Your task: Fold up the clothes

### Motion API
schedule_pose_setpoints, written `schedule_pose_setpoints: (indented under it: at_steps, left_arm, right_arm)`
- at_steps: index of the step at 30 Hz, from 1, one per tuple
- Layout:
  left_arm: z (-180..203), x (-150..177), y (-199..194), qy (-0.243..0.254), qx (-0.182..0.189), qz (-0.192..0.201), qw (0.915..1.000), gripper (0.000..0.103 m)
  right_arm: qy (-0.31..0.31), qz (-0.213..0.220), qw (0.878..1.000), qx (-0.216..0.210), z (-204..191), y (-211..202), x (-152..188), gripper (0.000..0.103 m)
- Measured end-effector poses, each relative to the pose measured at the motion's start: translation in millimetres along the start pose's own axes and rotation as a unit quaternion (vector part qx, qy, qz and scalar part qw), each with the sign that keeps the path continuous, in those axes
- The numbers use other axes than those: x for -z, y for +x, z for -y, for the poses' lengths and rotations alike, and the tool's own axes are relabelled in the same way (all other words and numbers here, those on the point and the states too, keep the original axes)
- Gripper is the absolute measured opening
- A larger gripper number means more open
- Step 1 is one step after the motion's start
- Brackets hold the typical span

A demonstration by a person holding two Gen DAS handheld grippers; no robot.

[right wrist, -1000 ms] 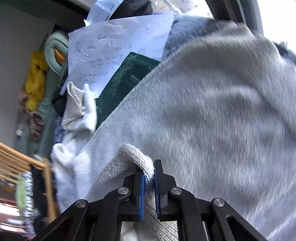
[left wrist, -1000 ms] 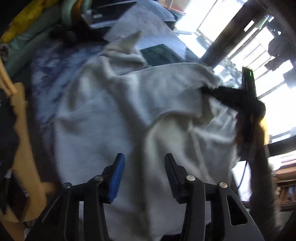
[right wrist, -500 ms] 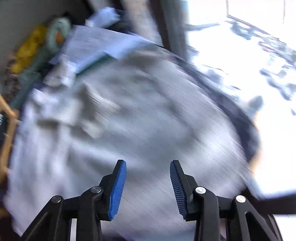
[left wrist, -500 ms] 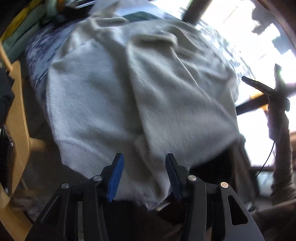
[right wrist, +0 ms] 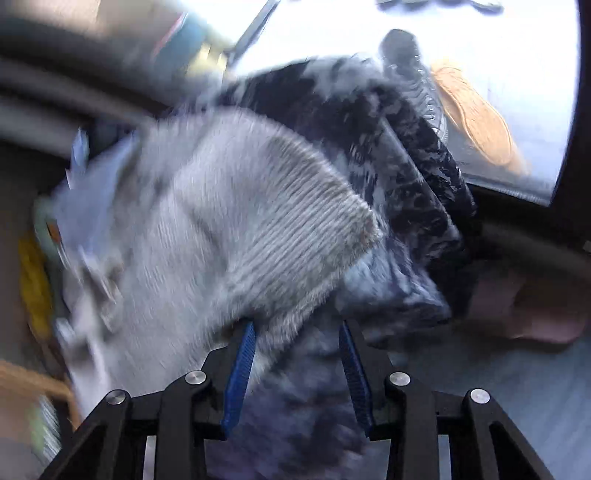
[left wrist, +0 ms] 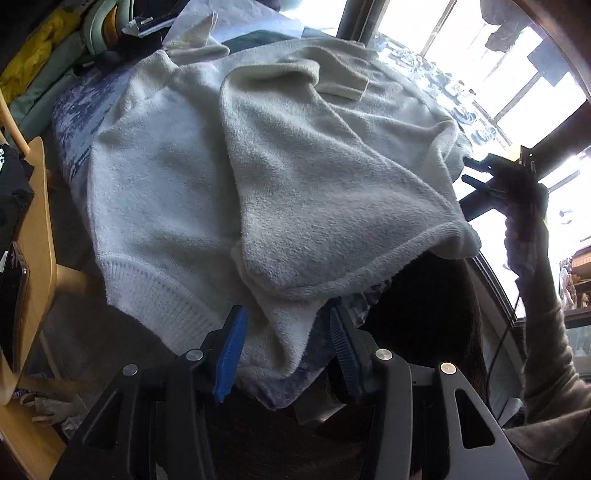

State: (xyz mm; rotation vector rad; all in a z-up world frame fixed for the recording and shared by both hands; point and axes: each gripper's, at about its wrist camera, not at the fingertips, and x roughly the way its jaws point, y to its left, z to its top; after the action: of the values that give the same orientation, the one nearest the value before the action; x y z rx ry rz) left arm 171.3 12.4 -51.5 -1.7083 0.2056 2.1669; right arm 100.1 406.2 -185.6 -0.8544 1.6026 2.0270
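Note:
A white fleece sweater (left wrist: 295, 166) lies spread over a blue-and-white patterned cloth (left wrist: 77, 107), with one side folded across its body and a sleeve cuff (left wrist: 343, 86) lying on top near the far end. My left gripper (left wrist: 288, 347) is open at the near hem, its fingers either side of hanging fleece. My right gripper (right wrist: 297, 365) is open and empty beside the sweater's ribbed hem (right wrist: 295, 206), where the patterned cloth (right wrist: 406, 206) hangs down. The right wrist view is blurred. The right gripper also shows in the left wrist view (left wrist: 476, 171), just off the sweater's right edge.
A wooden chair (left wrist: 37, 221) stands at the left. Papers (left wrist: 240, 14), a dark green book (left wrist: 255, 38) and yellow and green items (left wrist: 48, 48) lie beyond the sweater. Windows are at the right. Shoes (right wrist: 472, 114) lie on the floor below.
My right gripper let go of the sweater's edge, opened and swung away to the right and down. The carried side now lies folded across the body. My left gripper drew back to the near hem.

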Motion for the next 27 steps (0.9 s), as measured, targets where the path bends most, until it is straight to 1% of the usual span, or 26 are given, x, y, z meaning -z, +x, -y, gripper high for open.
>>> schedule_pose_setpoints:
  at_steps: [2,5,8,10,13,14,15,16,17,18,20,21,23,24,25,26,27]
  left_arm:
    - [-0.9,4.9,-3.9,-0.005,0.004,0.004,1.0000,0.048]
    - [-1.7,9.3,-4.8,-0.012,0.007,0.009,0.9999,0.048]
    - [-3.1,8.9,-4.3,-0.025,0.006,0.010,0.9996,0.048]
    - [-4.9,8.8,-5.6,-0.027,0.002,0.013,0.9996,0.048]
    - [-5.0,6.2,-2.6,-0.010,-0.008,0.008,0.9999,0.048]
    - [-4.9,5.0,0.0,-0.003,-0.011,0.002,0.9999,0.048]
    - [-4.9,4.6,3.1,0.003,-0.013,-0.004,0.9999,0.048]
    - [-5.2,5.1,6.7,0.006,-0.016,-0.011,0.9998,0.048]
    - [-6.0,6.5,10.2,0.007,-0.019,-0.016,0.9997,0.048]
    - [-5.8,8.8,14.1,0.009,-0.013,-0.021,0.9996,0.048]
    - [-4.8,13.8,22.9,0.013,0.009,-0.032,0.9994,0.048]
    - [-3.4,15.1,27.3,0.016,0.009,-0.034,0.9993,0.048]
    - [-0.9,15.0,35.9,0.024,0.005,-0.036,0.9991,0.048]
    - [0.0,13.3,40.4,0.026,0.004,-0.039,0.9989,0.047]
    - [0.9,11.7,44.9,0.028,0.003,-0.041,0.9987,0.036]
    - [0.2,9.7,48.8,0.026,0.001,-0.046,0.9986,0.027]
    - [-1.6,8.0,52.4,0.019,-0.005,-0.054,0.9983,0.013]
  right_arm:
    - [0.035,-0.004,0.999,-0.029,0.9,7.8,0.5,0.040]
    - [0.059,0.000,0.997,-0.056,2.0,8.7,-0.1,0.040]
    - [0.066,0.019,0.995,-0.074,-1.2,3.7,-2.0,0.040]
    - [0.066,0.024,0.994,-0.081,-2.1,0.5,-4.5,0.040]
    - [0.048,0.017,0.997,-0.056,-8.4,8.8,-11.8,0.040]
    - [0.041,0.016,0.998,-0.046,-8.6,10.7,-11.1,0.034]
    - [0.037,0.016,0.999,-0.036,-9.7,13.3,-10.9,0.030]
    - [0.040,0.018,0.998,-0.035,-9.6,13.8,-10.7,0.029]
    - [0.039,0.026,0.998,-0.036,-9.0,10.2,-9.4,0.022]
    - [0.039,0.033,0.998,-0.037,-8.3,6.0,-8.0,0.012]
    - [0.037,0.056,0.997,-0.037,-7.1,-5.4,-5.7,0.009]
    - [0.035,0.073,0.996,-0.036,-6.6,-13.1,-4.9,0.009]
    - [0.014,0.111,0.994,-0.018,-12.6,-33.7,-4.9,0.009]
    - [0.000,0.128,0.992,-0.008,-18.3,-44.9,-4.8,0.009]
    - [-0.015,0.144,0.989,0.002,-24.2,-56.1,-4.8,0.009]
    - [-0.029,0.150,0.988,0.011,-30.5,-64.5,-5.6,0.009]
    - [-0.041,0.151,0.987,0.022,-35.8,-68.4,-6.8,0.009]
